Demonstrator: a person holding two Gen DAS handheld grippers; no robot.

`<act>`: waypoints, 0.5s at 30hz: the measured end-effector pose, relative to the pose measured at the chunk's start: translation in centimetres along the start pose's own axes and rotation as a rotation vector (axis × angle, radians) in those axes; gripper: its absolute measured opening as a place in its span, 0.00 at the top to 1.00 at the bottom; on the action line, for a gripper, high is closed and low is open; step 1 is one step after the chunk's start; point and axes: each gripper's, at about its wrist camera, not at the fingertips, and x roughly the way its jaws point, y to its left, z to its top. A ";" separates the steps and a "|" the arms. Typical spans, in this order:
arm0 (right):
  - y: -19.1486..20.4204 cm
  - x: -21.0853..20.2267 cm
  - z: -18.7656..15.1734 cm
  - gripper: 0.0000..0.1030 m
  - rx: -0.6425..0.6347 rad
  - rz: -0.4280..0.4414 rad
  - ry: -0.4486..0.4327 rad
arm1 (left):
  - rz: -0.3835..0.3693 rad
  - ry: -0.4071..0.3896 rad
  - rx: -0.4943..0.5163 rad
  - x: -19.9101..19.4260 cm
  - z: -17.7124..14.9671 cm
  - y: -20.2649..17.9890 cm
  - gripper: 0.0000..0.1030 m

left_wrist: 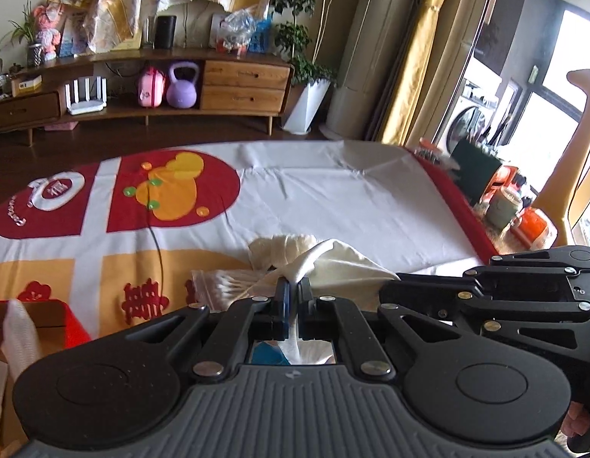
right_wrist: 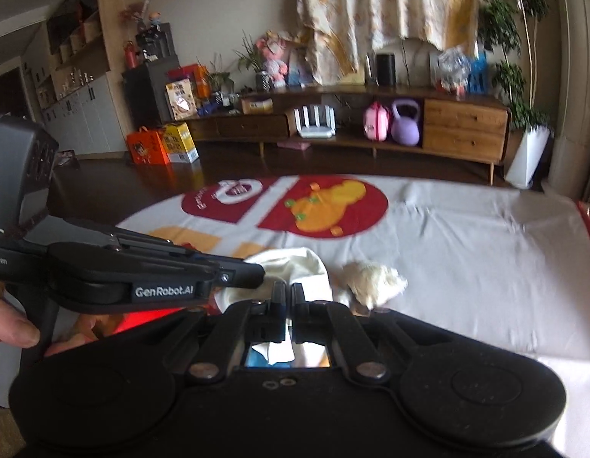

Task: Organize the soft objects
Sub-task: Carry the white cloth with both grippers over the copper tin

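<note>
At the far left of the left wrist view a red box (left_wrist: 62, 320) sits at the worktop edge with a strip of white mesh fabric (left_wrist: 18, 334) hanging over its front; it looks like a possible destination, though that is only a guess. Right of it a clear zip bag (left_wrist: 222, 280) of white material lies flat on the printed cloth (left_wrist: 333, 198) covering the worktop. The left gripper (left_wrist: 294, 286) is pinched tight on a fold of the cream cloth (left_wrist: 333, 259), which rises in a taut ridge out of its fingers. Behind that lies a rolled white bundle (left_wrist: 283, 246), and the right gripper (left_wrist: 440, 286) comes in from the right, just beside the same cloth.

In the right wrist view the right gripper (right_wrist: 289, 294) has its fingers close together with white fabric showing between them, so it appears clamped on the cream cloth (right_wrist: 295, 267) as well. The fluffy white bundle (right_wrist: 373, 280) rests just right of it.

Risks, as I judge them: both grips hold only a thin fold, so pulling apart could slip one loose and let the cloth collapse; a lift could drag the bundle or the zip bag along; the two grippers are near enough to knock together
</note>
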 end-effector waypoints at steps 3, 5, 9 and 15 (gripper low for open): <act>1.2 -1.0 1.2 0.99 -0.016 0.015 -0.024 | 0.003 -0.026 -0.002 -1.8 0.5 0.1 0.96; 2.1 -1.5 1.8 0.99 -0.027 0.024 -0.035 | 0.006 -0.040 -0.008 -3.0 0.9 0.3 0.96; 3.8 -2.0 3.0 0.99 -0.038 0.062 -0.050 | 0.021 -0.070 -0.017 -5.7 1.2 1.3 0.96; 7.8 -1.7 4.9 0.99 -0.076 0.127 -0.067 | 0.077 -0.102 -0.028 -10.2 1.3 3.7 0.96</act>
